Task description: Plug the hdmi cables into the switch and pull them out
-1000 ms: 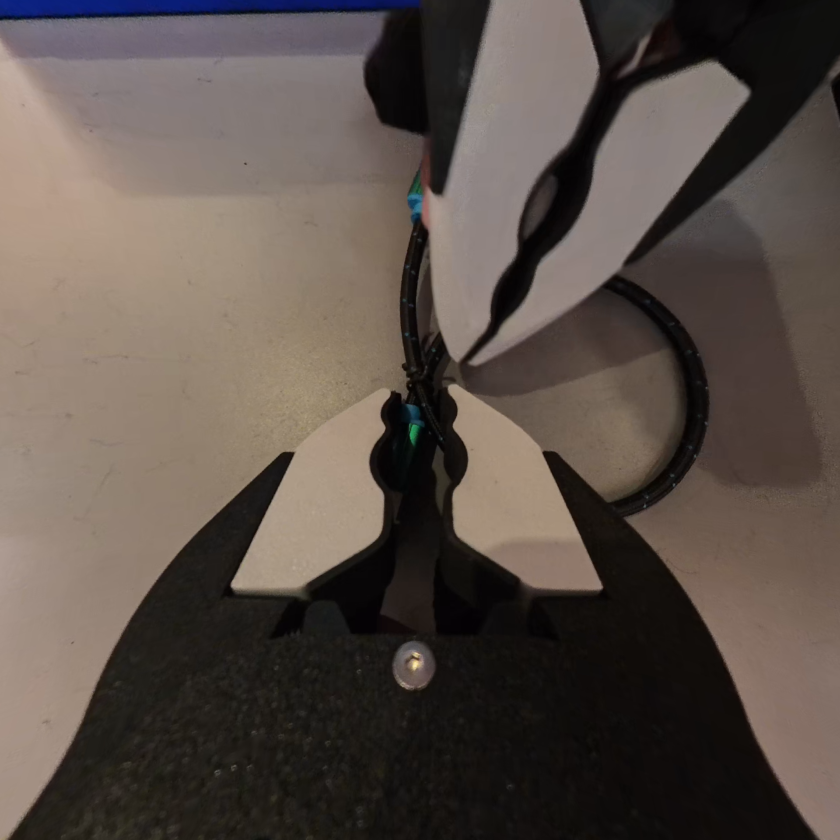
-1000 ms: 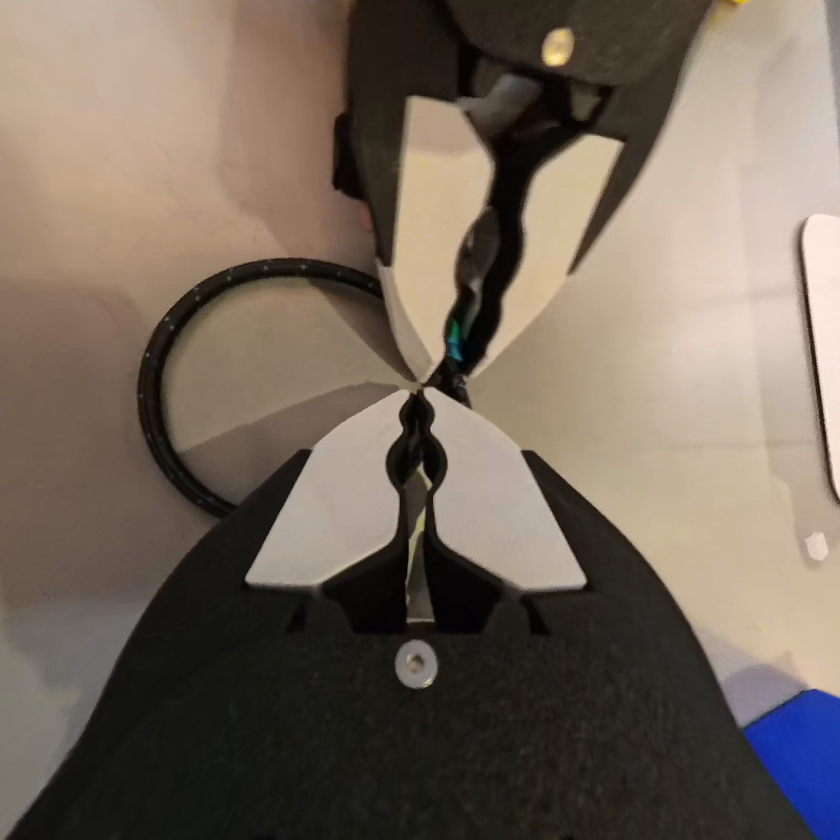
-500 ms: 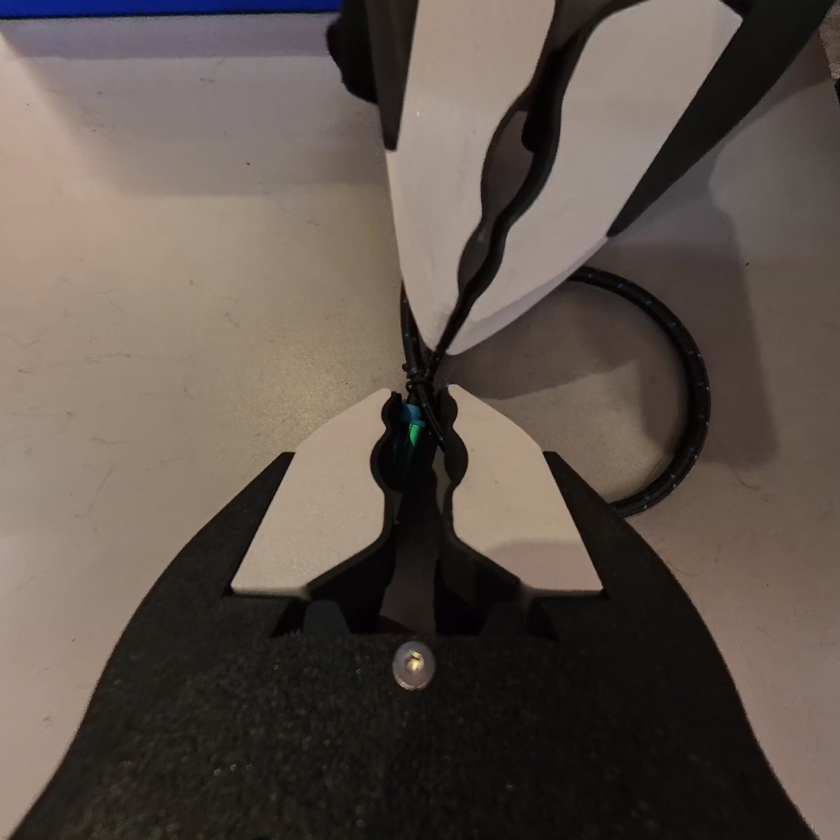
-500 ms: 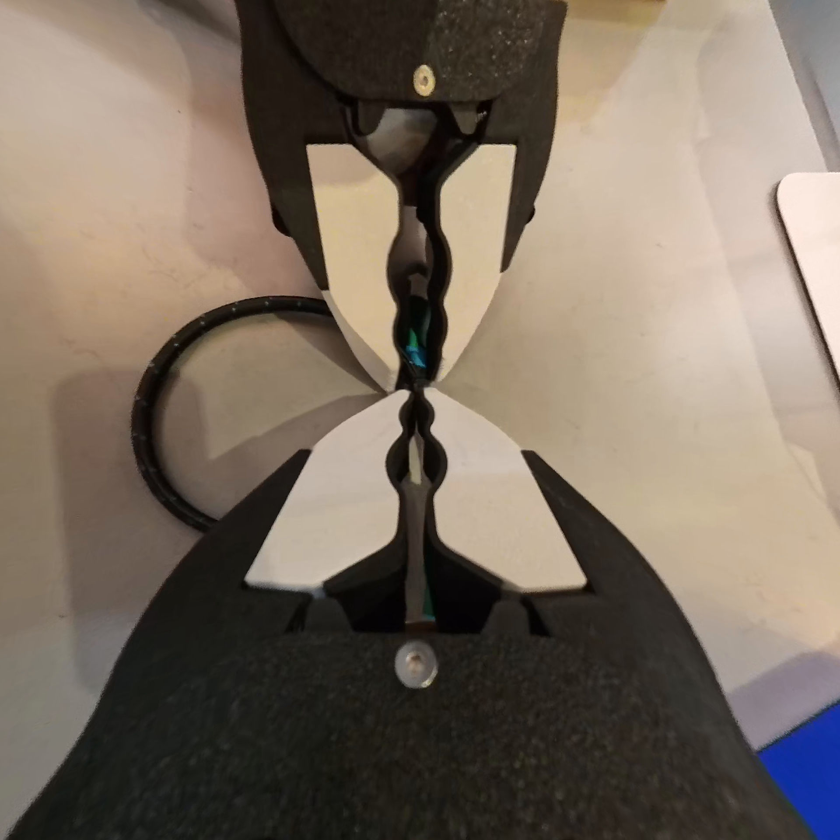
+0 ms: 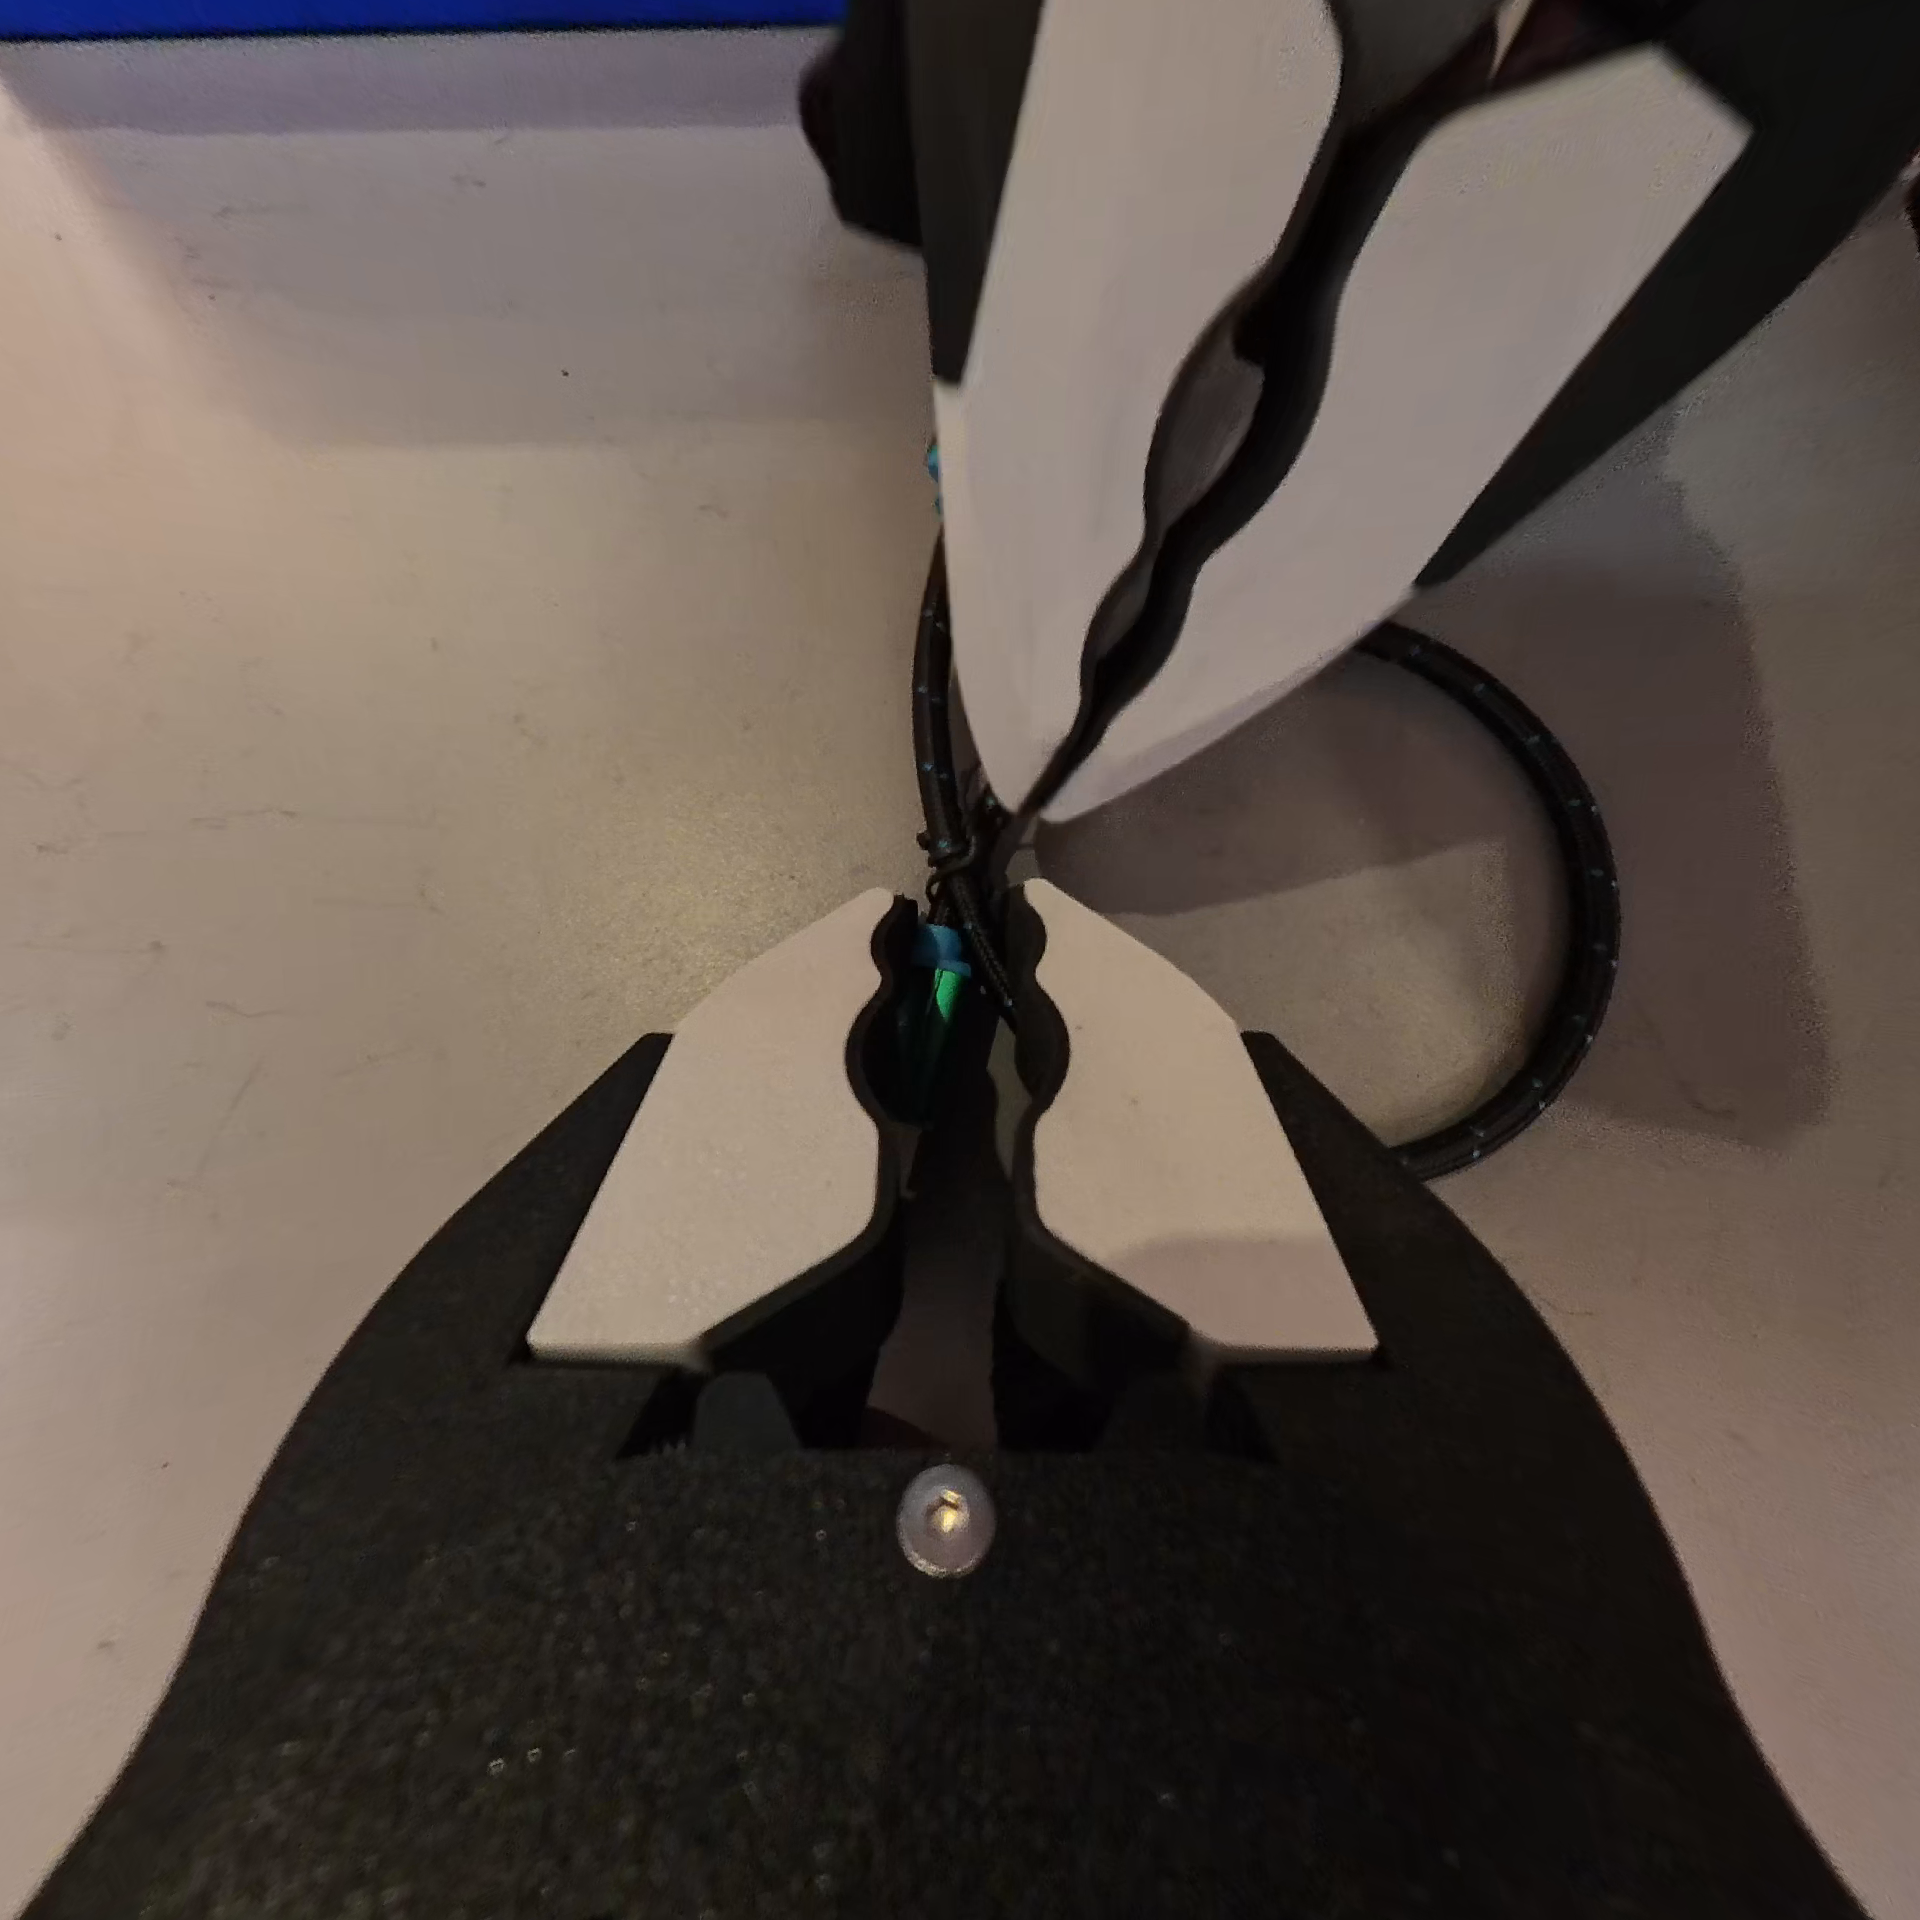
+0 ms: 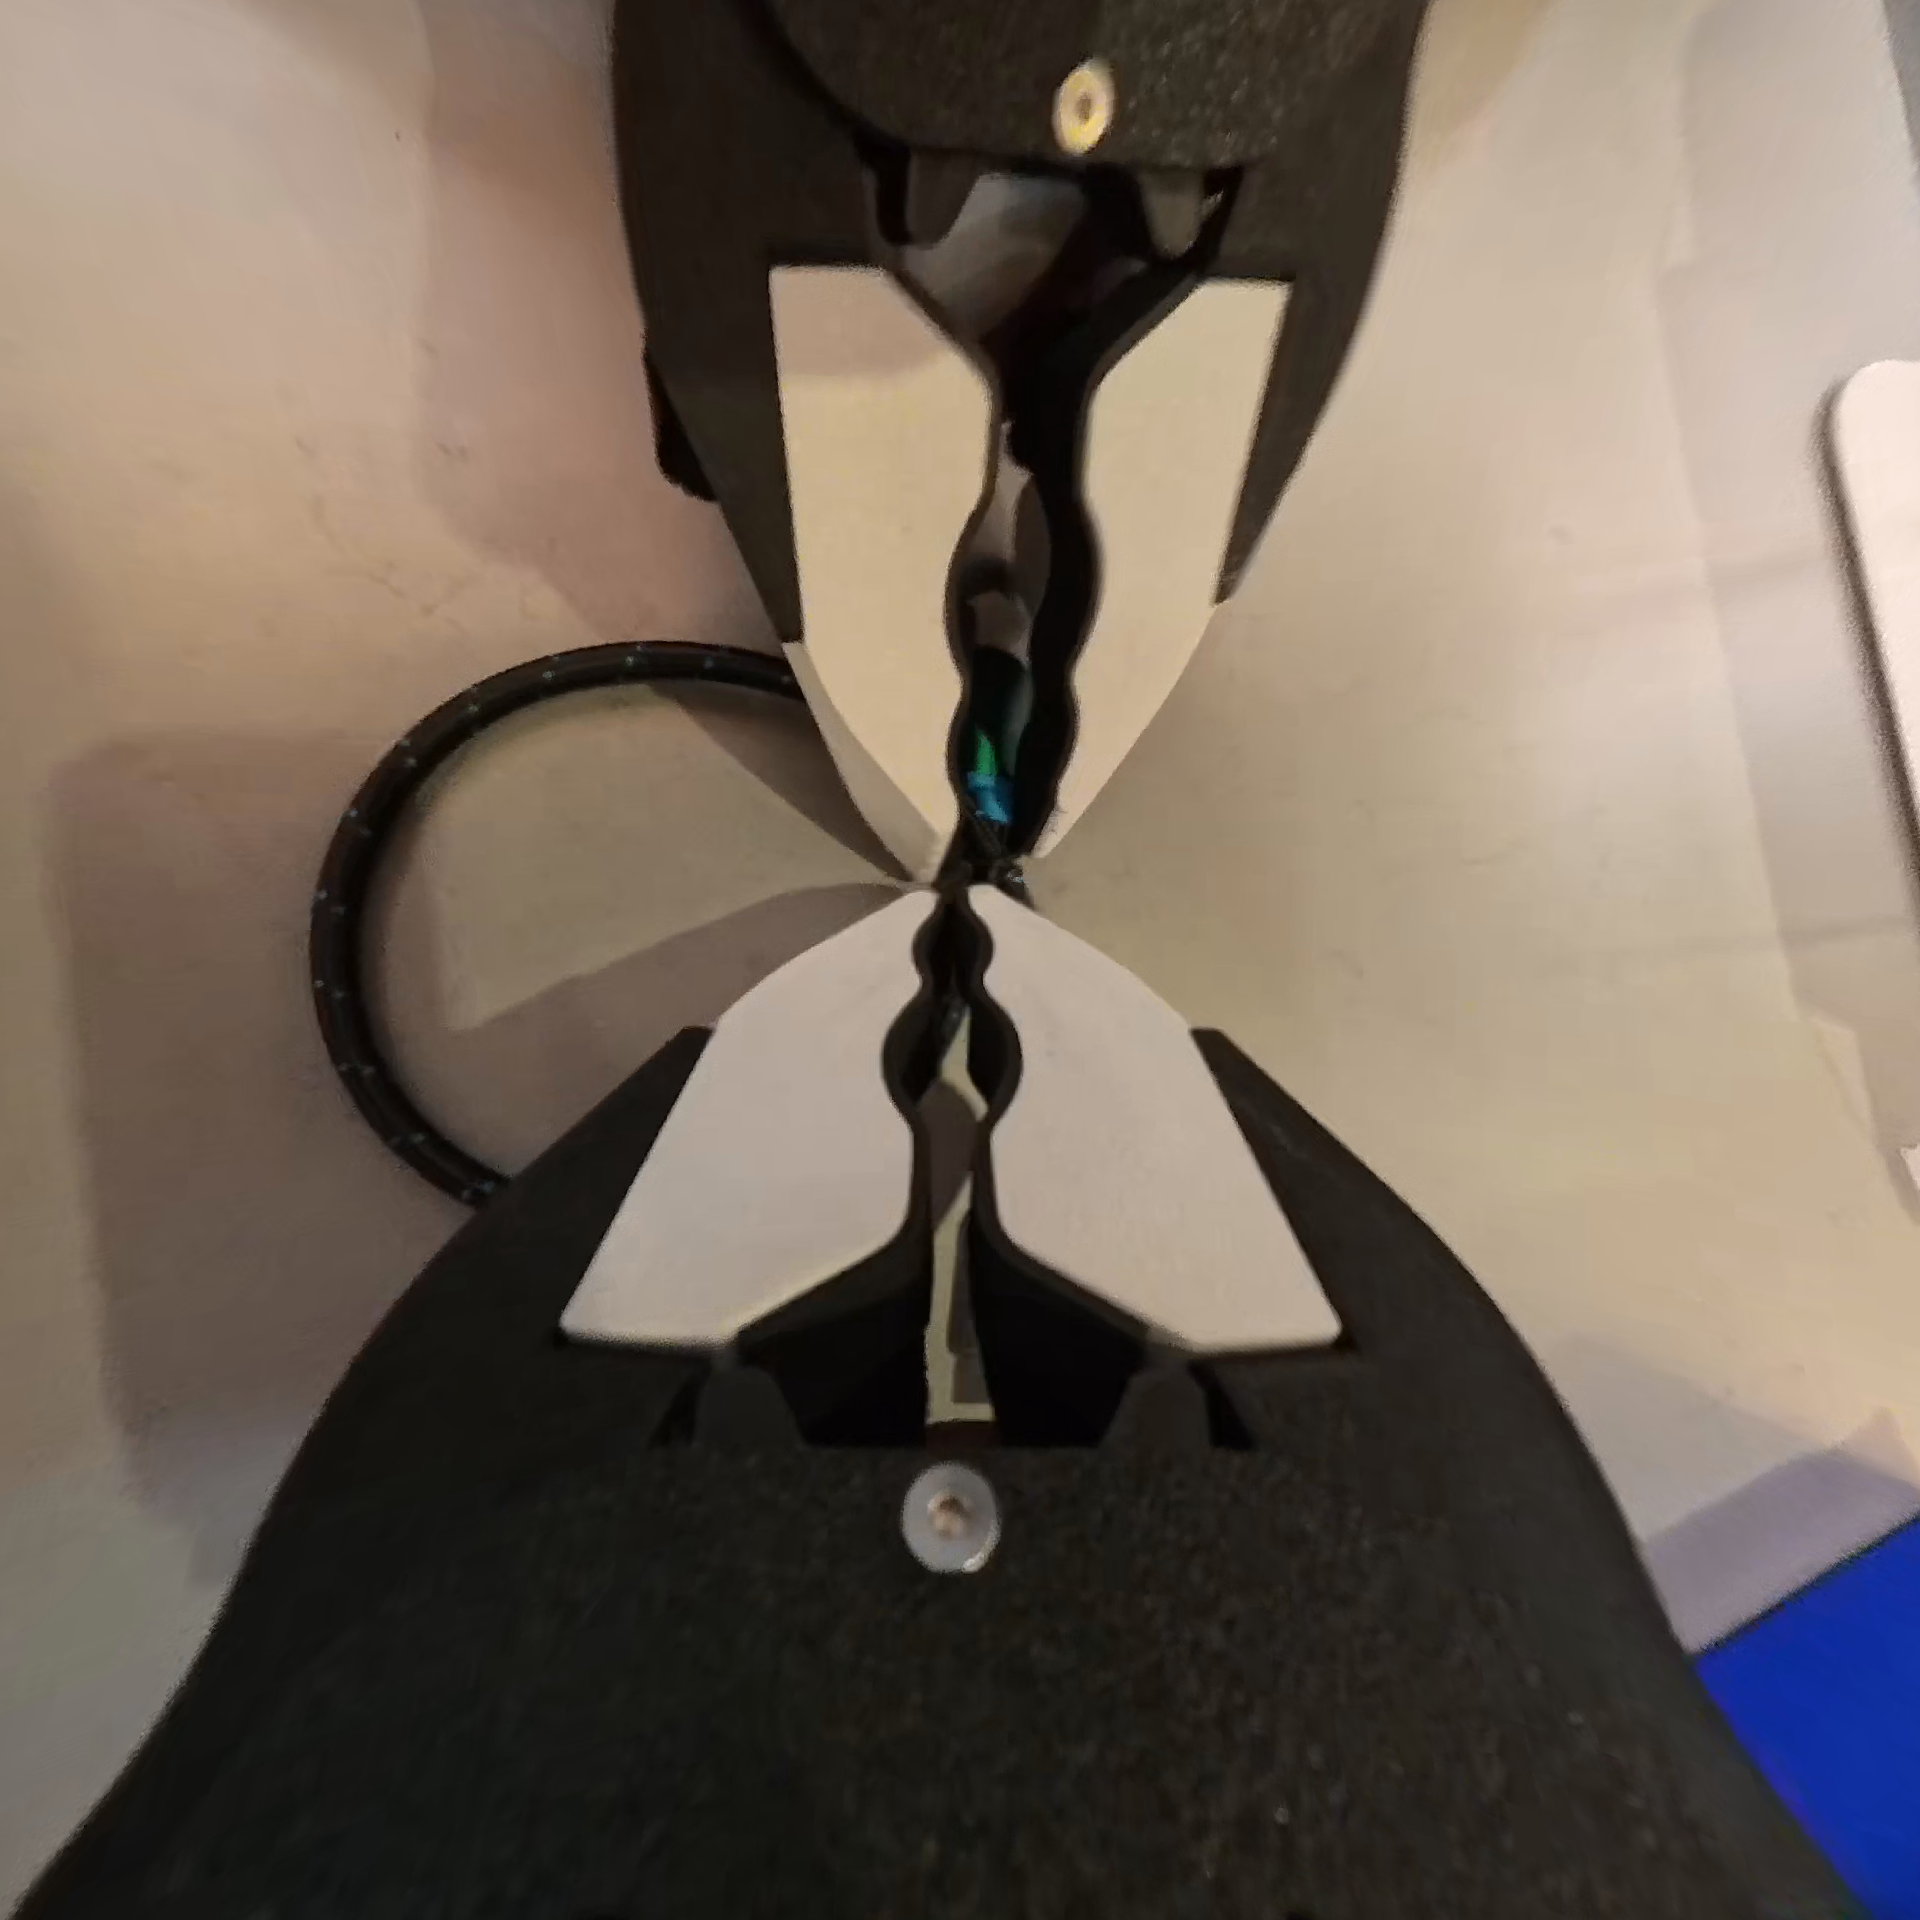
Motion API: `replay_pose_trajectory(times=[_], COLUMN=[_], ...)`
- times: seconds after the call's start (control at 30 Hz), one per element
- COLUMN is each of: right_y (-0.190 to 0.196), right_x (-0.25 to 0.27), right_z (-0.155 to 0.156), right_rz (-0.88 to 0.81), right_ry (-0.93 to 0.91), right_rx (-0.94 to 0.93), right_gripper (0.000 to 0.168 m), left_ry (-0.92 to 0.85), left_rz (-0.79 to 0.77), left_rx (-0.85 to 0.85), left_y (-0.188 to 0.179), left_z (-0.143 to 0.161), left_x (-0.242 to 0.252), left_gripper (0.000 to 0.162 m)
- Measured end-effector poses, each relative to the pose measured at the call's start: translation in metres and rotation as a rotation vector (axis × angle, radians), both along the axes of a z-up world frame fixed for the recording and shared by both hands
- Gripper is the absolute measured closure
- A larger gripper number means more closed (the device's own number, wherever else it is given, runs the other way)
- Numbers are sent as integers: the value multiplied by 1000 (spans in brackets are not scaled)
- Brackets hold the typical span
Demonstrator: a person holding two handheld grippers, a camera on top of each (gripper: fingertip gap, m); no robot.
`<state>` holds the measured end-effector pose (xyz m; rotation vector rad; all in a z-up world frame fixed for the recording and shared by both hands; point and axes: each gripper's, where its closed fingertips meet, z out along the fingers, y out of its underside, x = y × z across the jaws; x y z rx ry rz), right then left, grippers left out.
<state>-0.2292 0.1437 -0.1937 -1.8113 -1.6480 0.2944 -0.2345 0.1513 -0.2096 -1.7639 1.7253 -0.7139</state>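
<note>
A black braided hdmi cable [image 5: 1590, 883] lies in a loop on the pale table; it also shows in the right wrist view [image 6: 343, 904]. My left gripper [image 5: 961, 894] is shut on the cable's end, where a blue and green plug [image 5: 943, 971] sits between its fingers. My right gripper [image 6: 956, 909] is shut on the braided cable right at the left gripper's tips. The two grippers meet tip to tip: the right gripper [image 5: 1023, 821] comes in from the top right, and the left gripper [image 6: 982, 857] shows from above with the plug [image 6: 982, 769] in it. No switch is in view.
A white flat object [image 6: 1881, 623] lies at the right edge of the right wrist view. A blue surface [image 6: 1818, 1704] shows at its bottom right, and a blue strip [image 5: 416, 16] runs along the table's far edge in the left wrist view. Less than 4 cm separates the two grippers' tips. The white flat object [image 6: 1881, 623] is about 30 cm from both grippers' fingertips.
Both grippers have kept their hold, tip to tip. The right gripper has swung a little about that point, first more upright, then tilted again. The cable loop has hardly moved.
</note>
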Motion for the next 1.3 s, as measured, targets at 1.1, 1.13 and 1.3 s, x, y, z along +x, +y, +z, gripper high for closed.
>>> replay_pose_trajectory(times=[1.1, 1.13, 1.3], right_y=[23, 22, 30], right_x=[0, -1, 0], right_z=[9, 8, 4], right_rz=[-169, -169, -217], right_ry=[147, 152, 123], right_rx=[-24, -43, -31], right_gripper=[168, 168, 168], left_ry=[-106, -110, -109], left_rz=[95, 92, 73], left_rx=[83, 85, 80], left_y=[16, 15, 12], left_z=[17, 18, 18], left_x=[5, 5, 6], left_gripper=[162, 161, 152])
